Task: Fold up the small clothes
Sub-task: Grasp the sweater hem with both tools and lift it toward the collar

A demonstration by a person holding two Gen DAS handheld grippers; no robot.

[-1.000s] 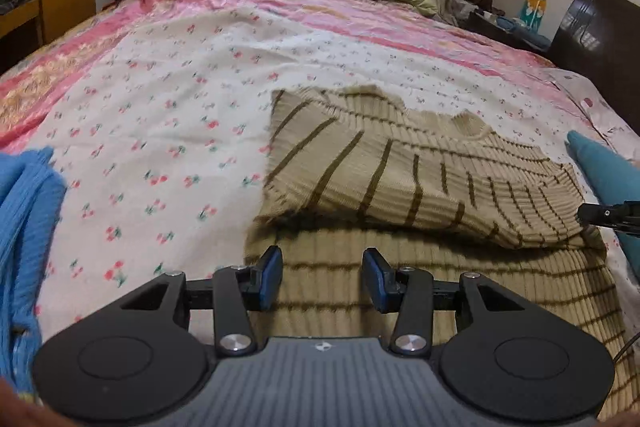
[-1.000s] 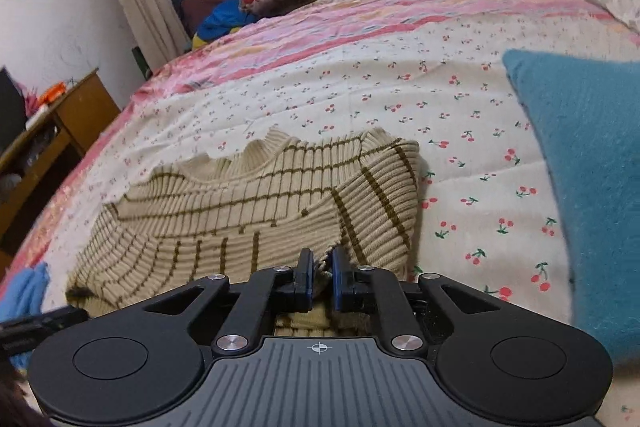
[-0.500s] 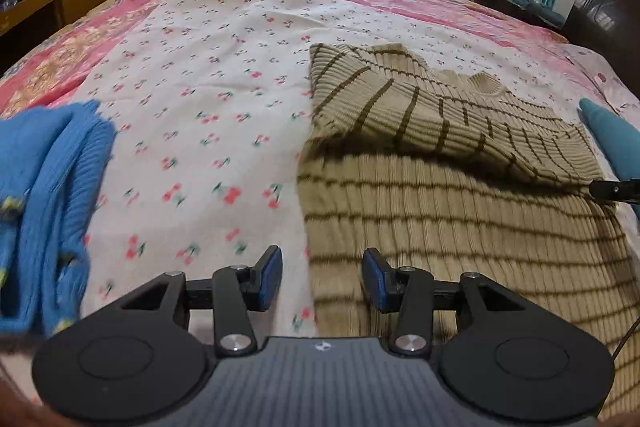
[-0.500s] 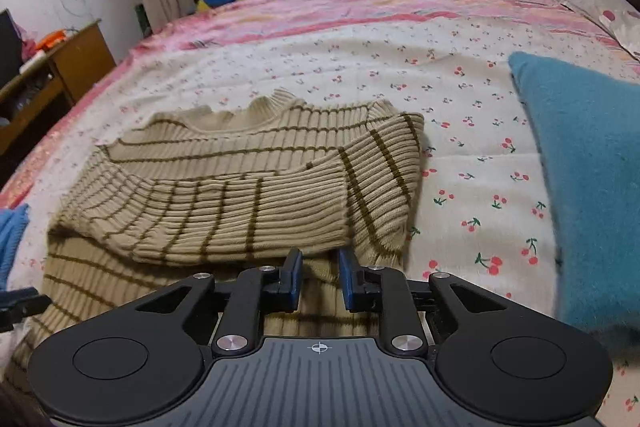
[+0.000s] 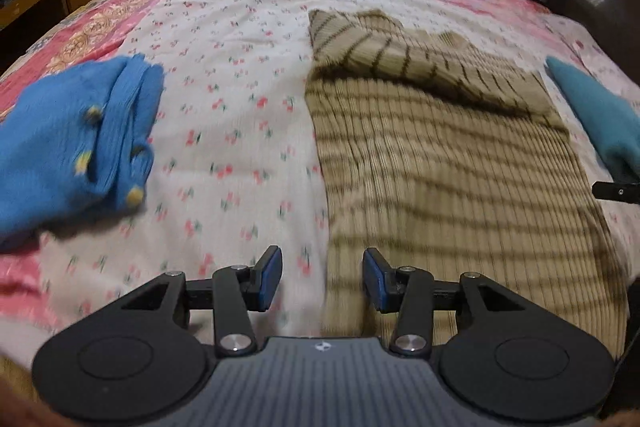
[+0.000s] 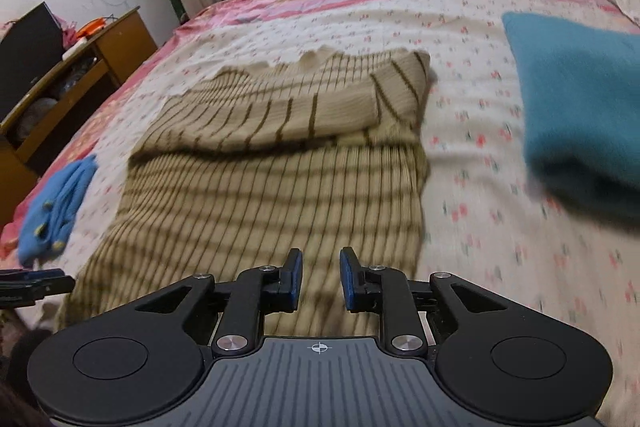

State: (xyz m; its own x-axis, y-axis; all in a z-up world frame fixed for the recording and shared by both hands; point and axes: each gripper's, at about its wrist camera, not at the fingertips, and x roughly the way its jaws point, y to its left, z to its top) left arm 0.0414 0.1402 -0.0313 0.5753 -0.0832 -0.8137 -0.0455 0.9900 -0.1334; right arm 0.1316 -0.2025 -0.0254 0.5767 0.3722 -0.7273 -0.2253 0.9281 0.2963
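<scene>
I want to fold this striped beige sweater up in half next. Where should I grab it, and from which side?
Take the striped beige sweater by its near hem, one corner per hand-held gripper, coming in from the near edge of the bed. The sleeves are already folded across the chest, and the lower body lies flat toward you. The left hand-held gripper and right hand-held gripper both stand open over that end.

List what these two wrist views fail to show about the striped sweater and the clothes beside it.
- Striped sweater: near hem hidden behind the left gripper in the left wrist view, behind the right gripper in the right wrist view.
- Blue garment: motion-blurred, cut by the left edge.
- Teal garment: cut by the right edge, near end blurred.
</scene>
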